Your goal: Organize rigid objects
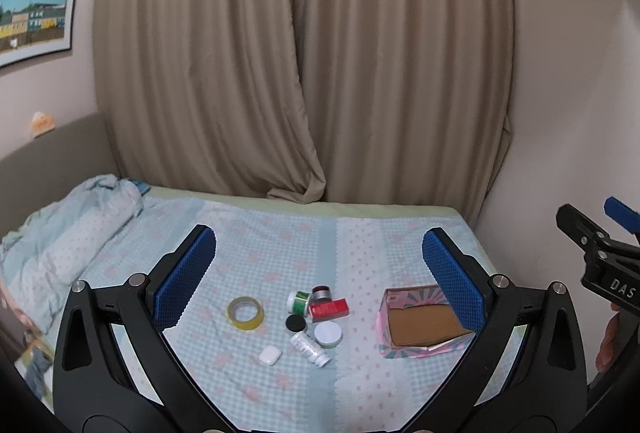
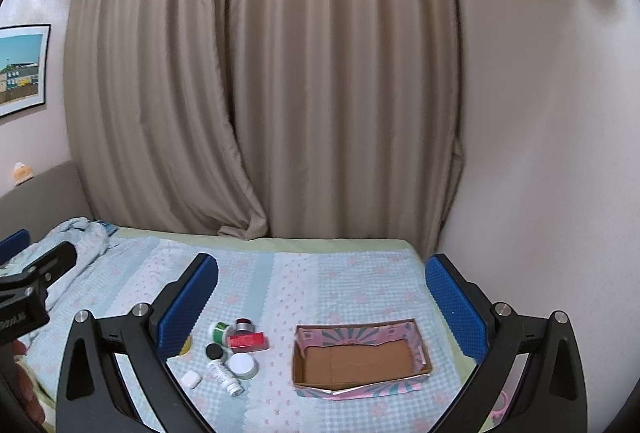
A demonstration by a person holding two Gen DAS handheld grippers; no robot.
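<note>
Small objects lie in a cluster on the bed: a yellow tape roll (image 1: 245,313), a green-labelled jar (image 1: 299,302), a dark red-topped jar (image 1: 321,293), a red box (image 1: 329,309), a black cap (image 1: 296,322), a white round jar (image 1: 328,334), a white bottle on its side (image 1: 311,348) and a white earbud case (image 1: 269,356). An empty pink cardboard box (image 2: 362,359) stands to their right. My left gripper (image 1: 320,269) is open above the cluster. My right gripper (image 2: 322,297) is open above the box and holds nothing.
The bed has a light blue checked sheet (image 2: 348,285). A crumpled blanket (image 1: 68,237) lies at the left. Beige curtains (image 1: 304,53) hang behind the bed, a wall (image 2: 540,153) bounds it on the right. The other gripper shows at each view's edge.
</note>
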